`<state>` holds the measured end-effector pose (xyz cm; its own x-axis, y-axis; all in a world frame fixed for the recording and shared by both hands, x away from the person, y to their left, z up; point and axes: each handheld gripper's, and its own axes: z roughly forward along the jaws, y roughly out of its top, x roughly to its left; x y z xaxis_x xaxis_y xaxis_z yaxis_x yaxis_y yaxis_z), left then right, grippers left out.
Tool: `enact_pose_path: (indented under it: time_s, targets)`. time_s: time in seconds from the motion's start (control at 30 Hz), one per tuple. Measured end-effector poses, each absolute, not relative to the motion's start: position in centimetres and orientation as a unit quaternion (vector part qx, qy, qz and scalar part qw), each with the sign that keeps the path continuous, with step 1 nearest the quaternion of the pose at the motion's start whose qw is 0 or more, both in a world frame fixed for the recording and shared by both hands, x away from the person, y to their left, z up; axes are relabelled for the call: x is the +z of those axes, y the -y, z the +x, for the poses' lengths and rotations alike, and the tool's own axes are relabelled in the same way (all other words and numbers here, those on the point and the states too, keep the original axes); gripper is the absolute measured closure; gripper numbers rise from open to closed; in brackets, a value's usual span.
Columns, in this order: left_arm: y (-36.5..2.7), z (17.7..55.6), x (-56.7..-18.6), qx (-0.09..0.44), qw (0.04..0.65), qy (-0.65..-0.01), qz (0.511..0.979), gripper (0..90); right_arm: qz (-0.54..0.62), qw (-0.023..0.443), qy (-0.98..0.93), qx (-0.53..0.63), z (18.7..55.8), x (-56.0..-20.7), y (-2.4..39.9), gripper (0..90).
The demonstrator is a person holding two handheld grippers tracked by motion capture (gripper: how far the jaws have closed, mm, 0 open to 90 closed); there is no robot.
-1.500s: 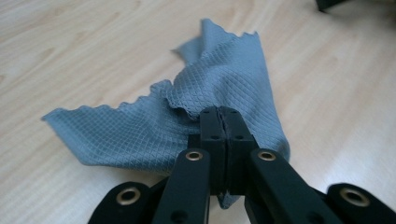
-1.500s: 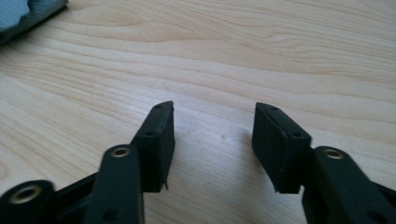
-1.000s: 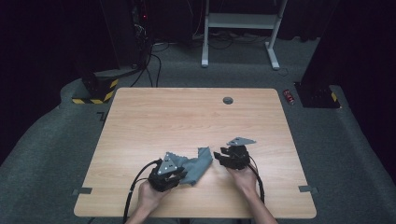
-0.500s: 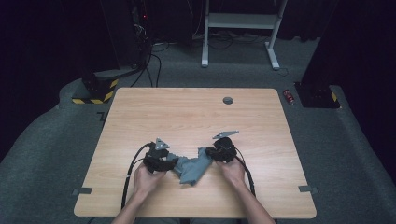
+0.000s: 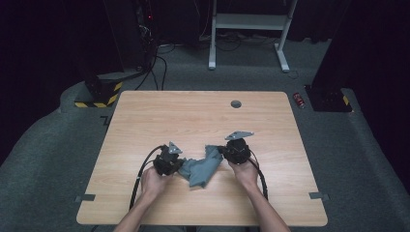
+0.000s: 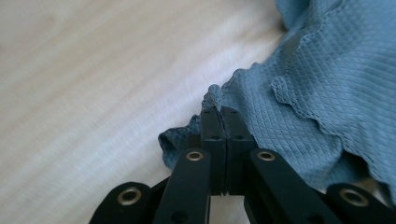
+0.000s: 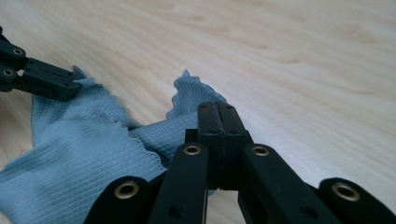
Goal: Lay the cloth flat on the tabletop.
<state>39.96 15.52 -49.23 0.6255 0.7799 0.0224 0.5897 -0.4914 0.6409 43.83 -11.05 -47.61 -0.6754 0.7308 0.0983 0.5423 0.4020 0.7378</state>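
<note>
In the lower middle of the high view, a crumpled blue cloth [image 5: 200, 166] is lying on the wooden table [image 5: 193, 116] between the two tools. The left gripper [image 5: 177, 163] is pinching the cloth's left edge, its jaws having just been closing and now pressed together on the fabric. The right gripper [image 5: 223, 153] is clamping the cloth's right corner, having also just been closing. Compared with half a second earlier, the left gripper is sitting closer to the cloth, now touching it.
</note>
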Motion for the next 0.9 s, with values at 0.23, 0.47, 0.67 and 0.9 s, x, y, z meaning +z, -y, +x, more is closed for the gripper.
enact_pose_path:
  time_s: [0.23,0.47,0.67,0.9]
  targets:
    - [-16.4,39.7,-46.7,0.206,0.374,-0.391,0.815,89.4,0.412,0.15,-0.798,0.413,44.1,-46.3,13.7,90.0]
    - [-15.9,39.0,-48.4,0.194,0.378,-0.367,0.827,88.5,0.424,0.162,-0.801,0.391,44.3,-47.8,14.5,90.0]
    - [-15.6,38.1,-49.3,0.184,0.371,-0.356,0.838,86.5,0.438,0.153,-0.801,0.378,44.4,-49.3,14.6,90.0]
    - [-16.4,37.3,-49.1,0.177,0.37,-0.362,0.837,82.6,0.443,0.153,-0.807,0.36,44.6,-50.1,15.0,89.0]
